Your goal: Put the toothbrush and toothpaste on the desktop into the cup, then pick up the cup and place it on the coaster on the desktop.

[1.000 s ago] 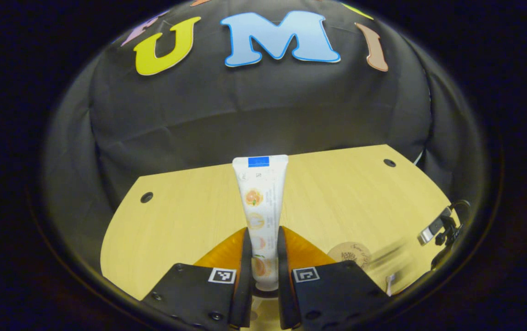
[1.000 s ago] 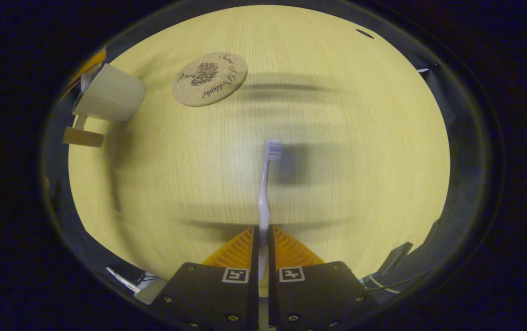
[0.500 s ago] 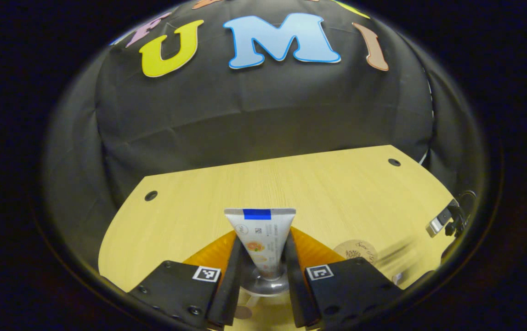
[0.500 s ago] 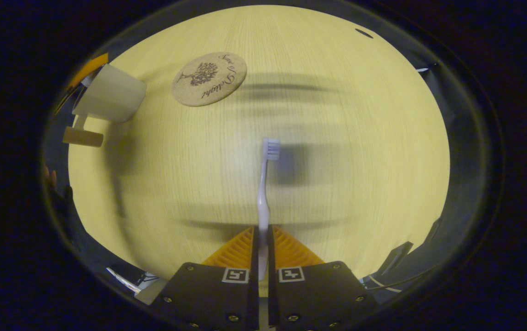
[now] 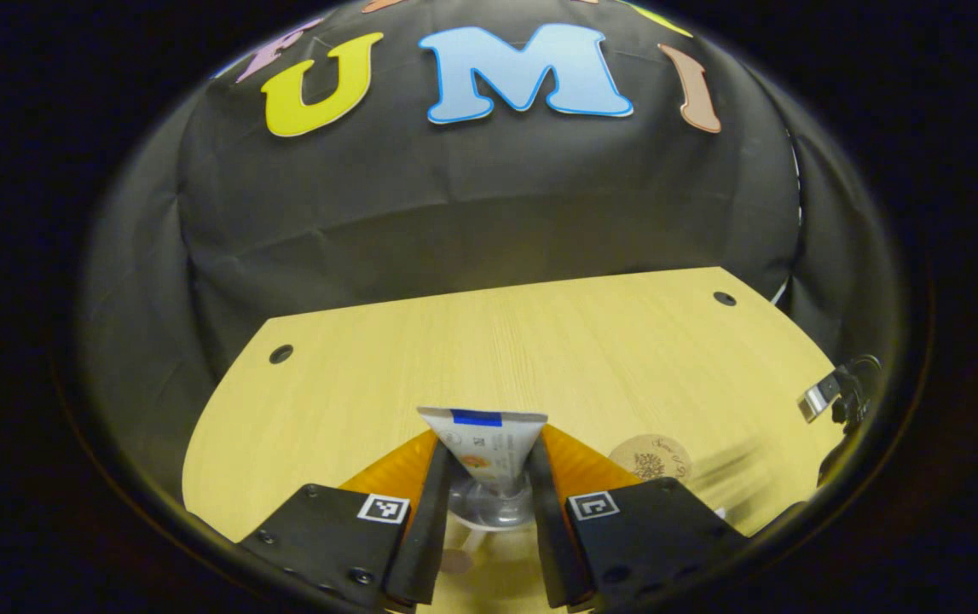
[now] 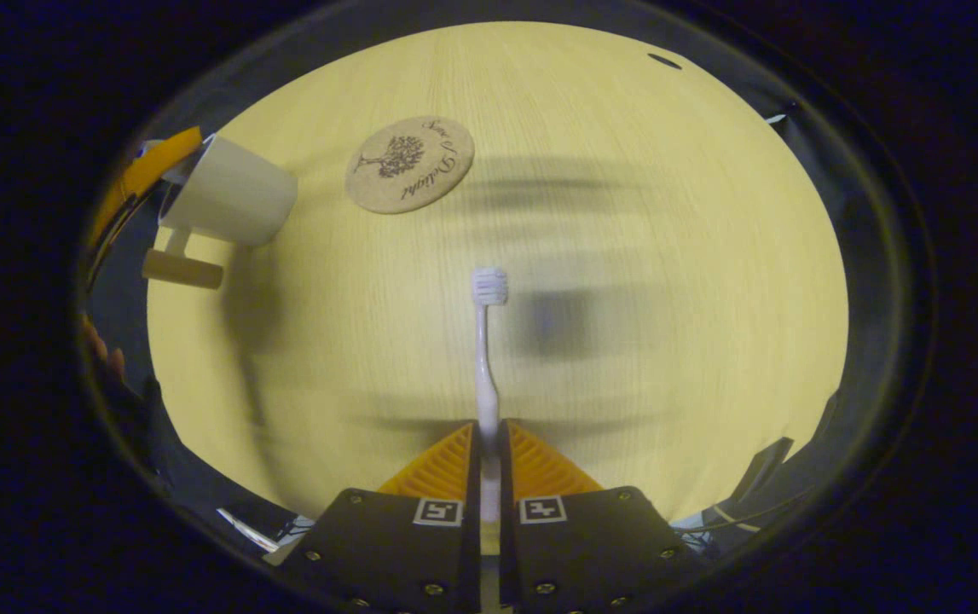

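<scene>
Left gripper view: your left gripper (image 5: 489,490) points across the pale wooden desktop (image 5: 352,392) toward the black cloth wall (image 5: 489,213).
Left gripper state: its two fingers are spread, and the gap between them holds the toothpaste; whether either finger touches the tube, you cannot tell.
Toothpaste: the tube (image 5: 485,448) stands upright between the fingers, flat crimped end up, with a blue band along that top edge. Its lower end sits inside the cup.
Cup from this side: only part of the rim (image 5: 489,512) shows, low between the fingers, with the tube rising out of it.
Coaster from this side: the round cork coaster (image 5: 650,458) lies flat on the desktop, just right of your right-hand finger.
Desk edge: a small clip-like fitting (image 5: 830,401) sits at the far right edge of the desktop.

Right gripper view: your right gripper (image 6: 489,443) looks down on the same desktop (image 6: 668,341) from above.
Right gripper state: its fingers are pressed together on the toothbrush handle, pinching it.
Toothbrush: the white toothbrush (image 6: 485,358) runs straight out from the fingers, bristle head at the far end, held above the desktop; its blurred shadow falls to the right of the head.
Cup: the white cup (image 6: 233,192) stands at the upper left of the desktop, its handle ending in a tan piece (image 6: 183,268).
Coaster: the cork coaster (image 6: 410,164) lies just right of the cup, apart from it, nothing on it.
Other gripper: part of your left gripper shows at the cup's rim, at the far left edge.
</scene>
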Demonstrator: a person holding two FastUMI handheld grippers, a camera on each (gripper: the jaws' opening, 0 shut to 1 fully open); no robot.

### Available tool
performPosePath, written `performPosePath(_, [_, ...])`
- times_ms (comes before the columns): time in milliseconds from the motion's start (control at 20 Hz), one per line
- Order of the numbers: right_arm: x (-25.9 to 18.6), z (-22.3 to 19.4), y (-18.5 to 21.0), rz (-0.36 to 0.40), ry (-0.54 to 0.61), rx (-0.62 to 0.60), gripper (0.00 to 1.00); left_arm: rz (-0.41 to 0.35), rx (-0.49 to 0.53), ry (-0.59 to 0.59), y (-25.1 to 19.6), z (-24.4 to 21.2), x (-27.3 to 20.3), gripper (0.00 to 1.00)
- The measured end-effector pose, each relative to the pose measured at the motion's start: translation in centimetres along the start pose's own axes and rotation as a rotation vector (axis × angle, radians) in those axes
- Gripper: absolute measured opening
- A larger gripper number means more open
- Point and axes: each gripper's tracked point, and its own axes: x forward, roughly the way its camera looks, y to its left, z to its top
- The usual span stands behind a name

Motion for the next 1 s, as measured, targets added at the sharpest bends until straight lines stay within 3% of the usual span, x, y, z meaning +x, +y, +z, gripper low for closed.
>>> performPosePath(300, [-2.5,3.8,2.4,0.017,-0.112,-0.047,0.07,-0.007,-0.014,-0.029,1.4,0.5,-1.9,0.55])
performPosePath(1000, [-0.6,3.0,2.3,-0.053,-0.087,-0.072,0.01,-0.071,0.125,-0.298,0.7,10.9,-10.9,0.58])
